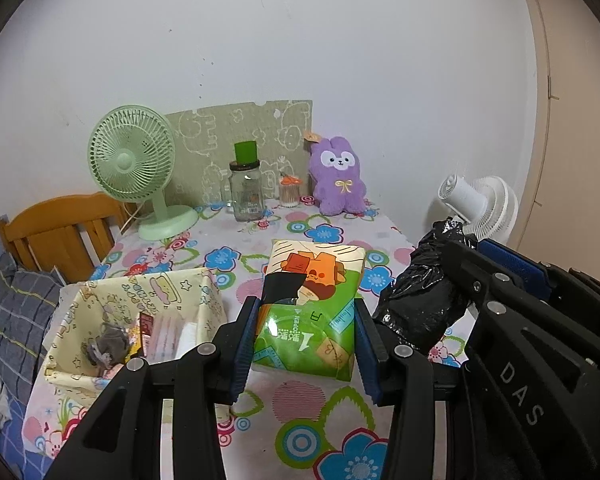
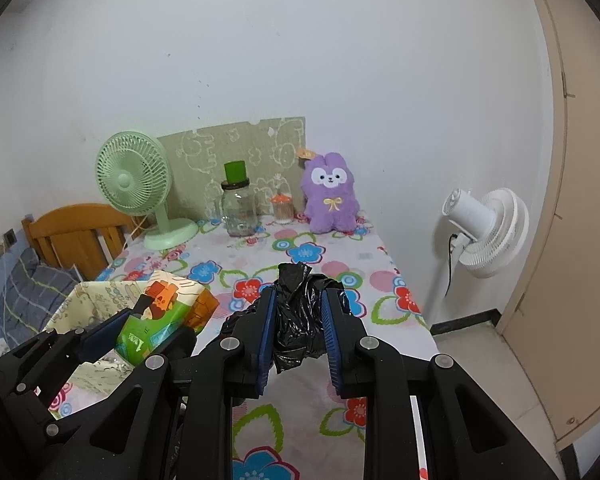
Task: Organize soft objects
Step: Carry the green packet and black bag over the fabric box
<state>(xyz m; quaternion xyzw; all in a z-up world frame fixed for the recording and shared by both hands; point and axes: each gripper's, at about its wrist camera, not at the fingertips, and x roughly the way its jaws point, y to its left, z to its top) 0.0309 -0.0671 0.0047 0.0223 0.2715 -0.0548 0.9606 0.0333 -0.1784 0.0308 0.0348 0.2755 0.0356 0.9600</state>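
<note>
My left gripper (image 1: pixel 305 336) is shut on a green and cream tissue pack (image 1: pixel 314 300), held above the flowered tablecloth (image 1: pixel 300 400). In the right wrist view the same tissue pack (image 2: pixel 160 316) hangs at the left in the left gripper (image 2: pixel 138 332). My right gripper (image 2: pixel 299 328) is shut on a crumpled black plastic bag (image 2: pixel 300 312), also lifted off the table. That black bag (image 1: pixel 424 300) shows at the right of the left wrist view. A cream fabric basket (image 1: pixel 100 308) with several small items stands at the table's left edge, below and left of the tissue pack.
At the back of the table stand a green fan (image 1: pixel 134 168), a glass jar (image 1: pixel 246 192) with a green cap, a small cotton-swab jar (image 1: pixel 290 192) and a purple plush bunny (image 1: pixel 338 176). A white fan (image 2: pixel 488 232) stands on the floor right of the table. A wooden bed frame (image 1: pixel 56 228) lies left.
</note>
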